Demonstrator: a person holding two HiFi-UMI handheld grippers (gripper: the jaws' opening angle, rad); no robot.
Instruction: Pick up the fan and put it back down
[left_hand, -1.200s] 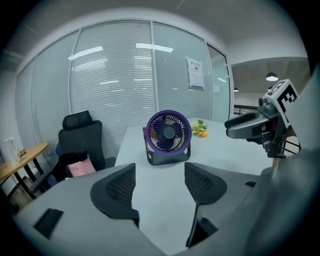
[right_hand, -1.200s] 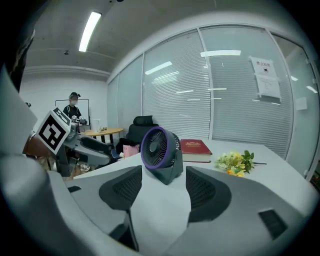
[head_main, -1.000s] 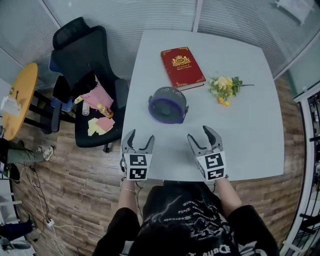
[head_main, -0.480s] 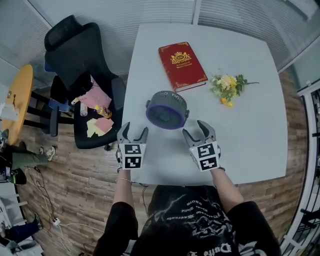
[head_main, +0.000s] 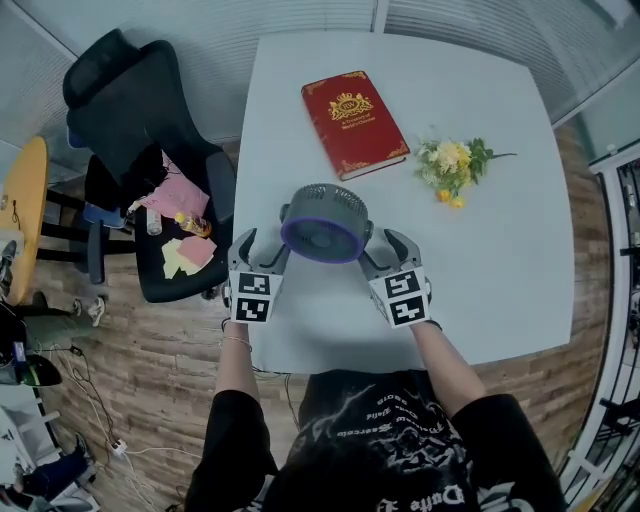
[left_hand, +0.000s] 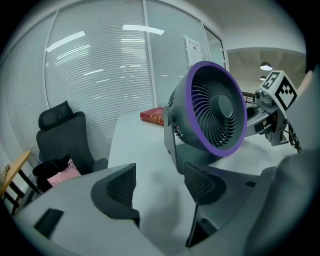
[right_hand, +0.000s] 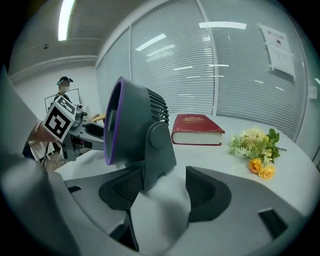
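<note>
Grey plastic desk fan with purple rim stands on the white table, flanked by my left tool and right tool, both released, jaws apart, clamping nothing. I judge it light, rigid, top-heavy: take the stiff side brackets, never the grille.

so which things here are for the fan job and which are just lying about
For the job: grey desk fan with purple rim, left gripper, right gripper.
Lying about: red hardback book, yellow flower bunch, black office chair.
</note>
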